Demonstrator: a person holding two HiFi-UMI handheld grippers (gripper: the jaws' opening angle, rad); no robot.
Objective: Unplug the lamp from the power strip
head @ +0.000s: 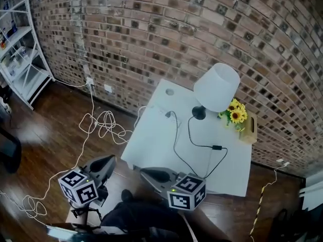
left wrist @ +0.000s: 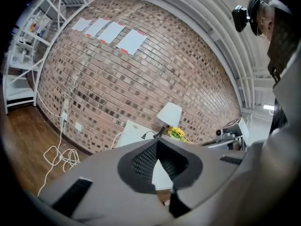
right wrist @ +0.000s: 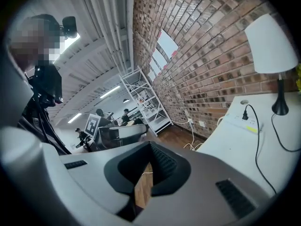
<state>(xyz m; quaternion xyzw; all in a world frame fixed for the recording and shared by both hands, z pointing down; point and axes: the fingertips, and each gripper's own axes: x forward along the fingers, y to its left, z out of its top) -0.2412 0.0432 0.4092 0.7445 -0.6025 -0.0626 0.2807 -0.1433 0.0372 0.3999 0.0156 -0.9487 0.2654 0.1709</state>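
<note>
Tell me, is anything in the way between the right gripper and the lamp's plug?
Nothing visible is. Between the right gripper and the black plug in the power strip there is only bare white table. The lamp's cord lies flat on the table, just off to the side.

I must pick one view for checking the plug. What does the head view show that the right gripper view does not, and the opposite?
Only the head view: the box and the switch on the cord.
Only the right gripper view: people at the back, ceiling lights, and papers on the wall.
Both: lamp, table, black plug, shelf, floor cables.
</note>
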